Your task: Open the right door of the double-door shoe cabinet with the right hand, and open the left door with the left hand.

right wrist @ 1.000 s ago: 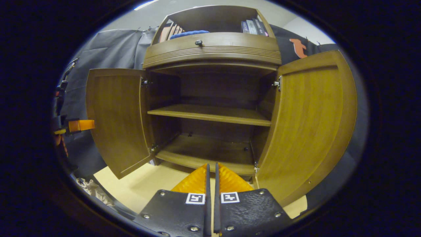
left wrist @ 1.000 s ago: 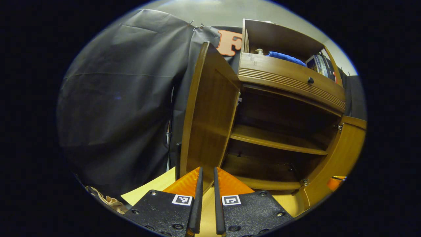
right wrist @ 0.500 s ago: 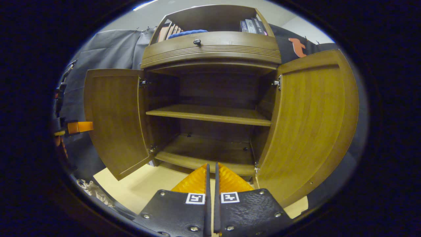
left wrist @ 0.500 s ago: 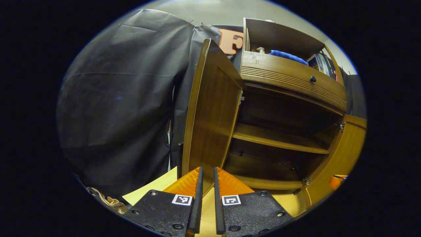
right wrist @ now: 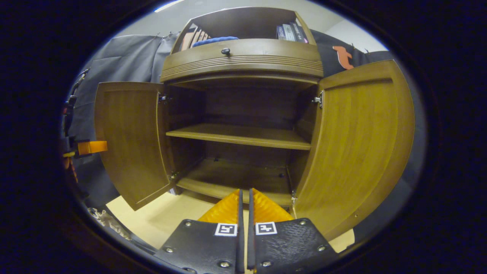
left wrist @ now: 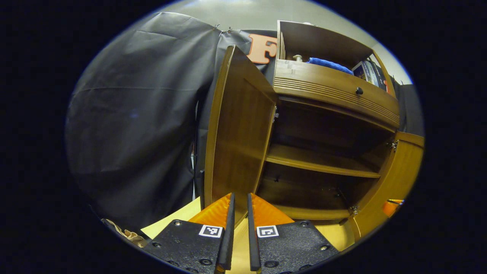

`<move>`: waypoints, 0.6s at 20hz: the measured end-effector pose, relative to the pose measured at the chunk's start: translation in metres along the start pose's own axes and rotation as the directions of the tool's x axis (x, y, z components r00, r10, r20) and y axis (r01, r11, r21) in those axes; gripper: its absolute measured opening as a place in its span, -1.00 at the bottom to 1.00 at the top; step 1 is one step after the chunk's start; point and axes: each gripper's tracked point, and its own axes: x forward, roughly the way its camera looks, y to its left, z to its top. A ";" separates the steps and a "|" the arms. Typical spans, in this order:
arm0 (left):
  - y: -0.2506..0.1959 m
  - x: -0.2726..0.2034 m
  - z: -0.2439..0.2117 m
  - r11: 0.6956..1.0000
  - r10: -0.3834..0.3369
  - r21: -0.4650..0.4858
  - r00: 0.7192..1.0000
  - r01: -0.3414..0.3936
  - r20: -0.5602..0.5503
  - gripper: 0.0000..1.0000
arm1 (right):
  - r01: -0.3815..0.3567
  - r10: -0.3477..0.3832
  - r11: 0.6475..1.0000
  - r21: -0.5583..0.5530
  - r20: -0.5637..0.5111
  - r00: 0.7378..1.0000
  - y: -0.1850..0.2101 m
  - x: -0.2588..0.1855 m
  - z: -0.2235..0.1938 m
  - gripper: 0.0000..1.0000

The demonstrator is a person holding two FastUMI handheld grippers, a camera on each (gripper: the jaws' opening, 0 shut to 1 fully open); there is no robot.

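Note:
The wooden shoe cabinet (right wrist: 243, 64) stands with both doors swung out. In the right gripper view the left door (right wrist: 129, 137) and the right door (right wrist: 357, 144) flank two bare shelves (right wrist: 239, 135). My right gripper (right wrist: 244, 190) is shut and holds nothing; it sits low in front of the cabinet's bottom edge, apart from both doors. In the left gripper view the left door (left wrist: 236, 133) is seen almost edge-on, just beyond my left gripper (left wrist: 240, 195), whose fingers stand a narrow gap apart with nothing between them. The right door (left wrist: 395, 179) shows at far right.
A drawer with a dark knob (right wrist: 226, 50) tops the doors. Above it an open shelf holds a blue cloth (right wrist: 215, 39) and books (right wrist: 289, 32). A pale floor board (right wrist: 171, 217) lies before the cabinet, with crumpled fabric (right wrist: 102, 219) at its left edge.
Both doors stay open. The left gripper view has drifted slightly, and the right gripper view has tilted a little so the cabinet sits lower. Neither gripper's fingers moved.

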 end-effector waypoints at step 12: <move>-0.115 0.007 0.036 0.965 -0.255 0.078 0.965 0.250 0.060 -0.78 | 0.037 -0.043 0.998 0.041 0.151 0.988 -0.015 -0.004 0.069 -0.94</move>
